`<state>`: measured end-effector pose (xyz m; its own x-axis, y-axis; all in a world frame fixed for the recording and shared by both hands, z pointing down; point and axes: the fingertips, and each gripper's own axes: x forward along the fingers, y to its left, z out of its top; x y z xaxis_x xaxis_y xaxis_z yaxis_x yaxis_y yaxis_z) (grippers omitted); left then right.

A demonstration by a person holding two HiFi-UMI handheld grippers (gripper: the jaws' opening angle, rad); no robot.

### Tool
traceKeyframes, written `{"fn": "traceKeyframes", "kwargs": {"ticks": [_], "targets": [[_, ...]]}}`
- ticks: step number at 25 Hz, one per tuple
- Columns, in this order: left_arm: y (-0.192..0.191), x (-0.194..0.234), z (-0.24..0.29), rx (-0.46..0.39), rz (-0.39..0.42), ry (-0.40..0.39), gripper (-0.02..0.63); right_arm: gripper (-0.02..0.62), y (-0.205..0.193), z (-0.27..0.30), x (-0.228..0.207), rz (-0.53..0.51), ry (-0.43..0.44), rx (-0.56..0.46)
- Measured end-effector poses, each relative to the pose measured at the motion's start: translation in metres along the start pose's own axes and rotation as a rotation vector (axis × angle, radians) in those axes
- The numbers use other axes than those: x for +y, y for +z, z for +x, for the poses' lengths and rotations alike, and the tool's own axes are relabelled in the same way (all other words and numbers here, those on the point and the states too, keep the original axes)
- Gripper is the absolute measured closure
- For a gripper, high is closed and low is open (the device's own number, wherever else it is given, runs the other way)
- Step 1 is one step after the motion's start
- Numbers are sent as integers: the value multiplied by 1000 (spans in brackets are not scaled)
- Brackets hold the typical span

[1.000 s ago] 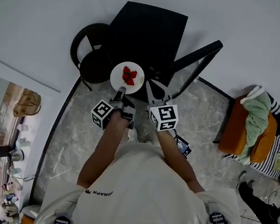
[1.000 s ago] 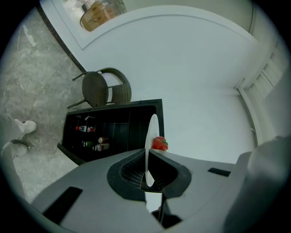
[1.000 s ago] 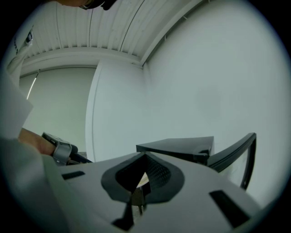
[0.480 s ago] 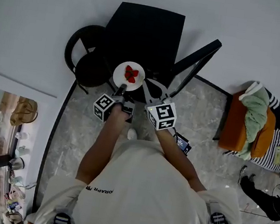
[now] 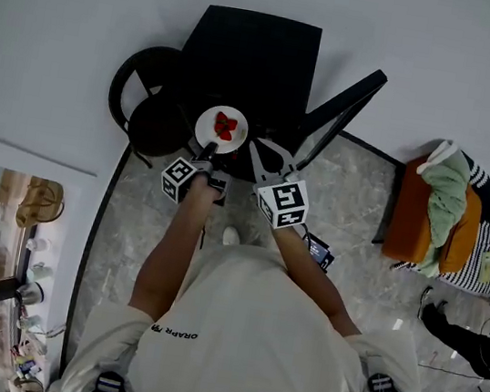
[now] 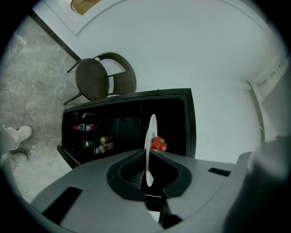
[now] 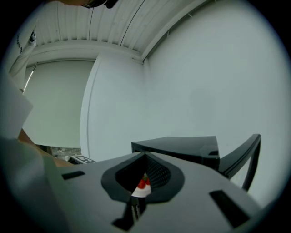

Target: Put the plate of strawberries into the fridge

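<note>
A white plate [image 5: 221, 129] with a few red strawberries [image 5: 225, 126] hangs in front of the black mini fridge [image 5: 249, 53], whose door [image 5: 342, 104] stands open to the right. My left gripper [image 5: 207, 149] is shut on the plate's near rim. In the left gripper view the plate [image 6: 150, 136] shows edge-on between the jaws of the left gripper [image 6: 148, 157], with one strawberry [image 6: 158, 144] to its right and the fridge's shelves [image 6: 118, 132] behind. My right gripper [image 5: 261, 152] is beside the plate, shut and holding nothing; in the right gripper view its tips [image 7: 144, 155] meet.
A dark wicker chair [image 5: 149, 101] stands left of the fridge. Bottles and cans [image 6: 93, 136] sit on the fridge's left shelves. An orange seat with green and striped cloth [image 5: 445, 213] is at the right, and another person's leg [image 5: 456, 349] beyond it. The floor is grey marble.
My left gripper has carried the plate a little forward and to the left, closer to the fridge opening. The right gripper has kept its place beside it.
</note>
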<state>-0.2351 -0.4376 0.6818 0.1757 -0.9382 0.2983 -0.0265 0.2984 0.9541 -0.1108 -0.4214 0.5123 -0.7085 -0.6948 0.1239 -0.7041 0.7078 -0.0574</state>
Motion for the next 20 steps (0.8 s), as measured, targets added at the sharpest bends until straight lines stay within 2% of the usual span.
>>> {"fn": "traceKeyframes", "kwargs": {"ticks": [10,20], "targets": [[7,12,34,42,-40,-25,595,584,0,3,-1,1,-2,6],[28,17,60,28,-2,-4,595,584,-2,0,-8,2,-22,16]]}}
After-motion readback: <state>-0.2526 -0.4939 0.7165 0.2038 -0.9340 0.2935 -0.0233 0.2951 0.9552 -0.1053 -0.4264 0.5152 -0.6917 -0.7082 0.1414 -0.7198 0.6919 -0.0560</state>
